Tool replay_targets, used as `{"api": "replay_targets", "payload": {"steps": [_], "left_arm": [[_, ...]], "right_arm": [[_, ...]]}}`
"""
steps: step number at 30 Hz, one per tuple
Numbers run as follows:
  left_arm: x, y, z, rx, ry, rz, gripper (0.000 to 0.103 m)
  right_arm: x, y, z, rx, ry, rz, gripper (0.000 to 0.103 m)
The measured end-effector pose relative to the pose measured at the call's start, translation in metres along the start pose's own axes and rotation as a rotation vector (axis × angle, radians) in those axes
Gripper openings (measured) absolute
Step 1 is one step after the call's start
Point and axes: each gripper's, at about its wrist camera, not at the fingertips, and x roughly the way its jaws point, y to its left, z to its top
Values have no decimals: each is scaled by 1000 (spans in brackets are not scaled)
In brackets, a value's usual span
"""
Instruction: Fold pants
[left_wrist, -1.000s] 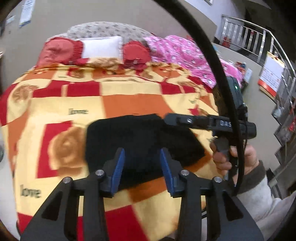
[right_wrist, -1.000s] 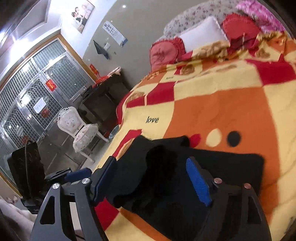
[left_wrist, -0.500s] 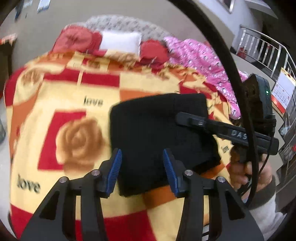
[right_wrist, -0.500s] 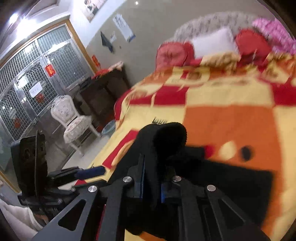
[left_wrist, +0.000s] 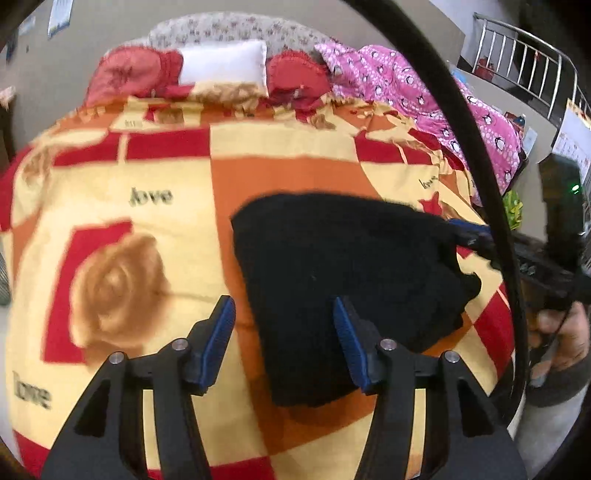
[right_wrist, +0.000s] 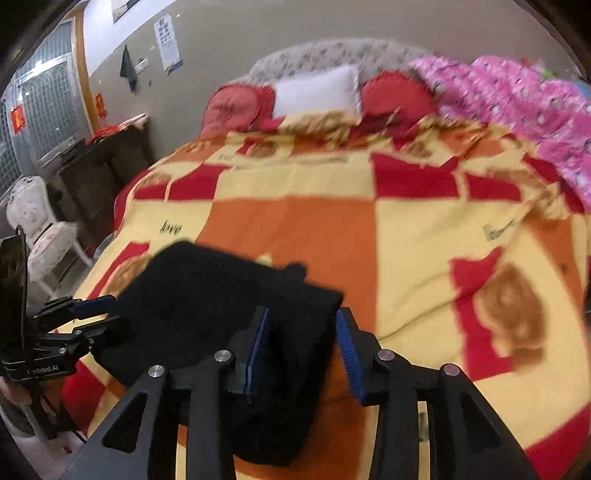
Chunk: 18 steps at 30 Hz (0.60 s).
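Observation:
The black pants (left_wrist: 343, 280) lie folded in a thick pad on the red, orange and yellow blanket (left_wrist: 147, 229). My left gripper (left_wrist: 284, 336) hangs over their near left edge. Its jaws are opening, with cloth under the right finger only and nothing pinched. My right gripper (right_wrist: 303, 343) straddles the near right edge of the pants (right_wrist: 207, 295). Its jaws are opening too, with cloth lying loose between the pads. From the left wrist, the right gripper (left_wrist: 467, 234) shows at the pants' far right corner. From the right wrist, the left gripper (right_wrist: 94, 310) shows at their left edge.
Red cushions (left_wrist: 136, 74) and a white pillow (left_wrist: 225, 62) line the bed's head. A pink patterned quilt (left_wrist: 413, 85) lies along the right side. A white chair (right_wrist: 40, 236) and dark cabinet (right_wrist: 107, 170) stand left of the bed. A person's hand (left_wrist: 561, 332) holds the right gripper.
The right gripper, shut on a raised bunch of pants half a second ago, has let go and the cloth lies flat. The left gripper's jaws have widened and it has shifted toward the pants' left edge.

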Motion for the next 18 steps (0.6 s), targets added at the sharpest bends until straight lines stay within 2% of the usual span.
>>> {"api": "replay_targets", "payload": {"steps": [3, 6, 7, 9, 11, 14, 16, 18], "left_arm": [[-3, -1, 8, 17, -24, 23, 54], [7, -2, 18, 16, -25, 40, 54], [14, -2, 21, 20, -34, 62, 54], [30, 0, 23, 11, -2, 102, 54], [38, 4, 18, -16, 24, 68, 54], [36, 6, 13, -22, 21, 65, 57], [29, 6, 13, -20, 25, 64, 57], [19, 4, 15, -5, 3, 74, 57]], "right_arm": [[-17, 16, 2, -17, -35, 97, 39], [-18, 44, -7, -106, -7, 151, 38], [-13, 52, -9, -124, 10, 154, 35], [-1, 63, -22, -168, 68, 124, 34], [6, 67, -43, -210, 118, 68, 34], [-8, 57, -57, -194, 90, 105, 34], [-18, 49, -52, -169, 86, 111, 40], [-25, 42, -40, -132, 53, 115, 41]]}}
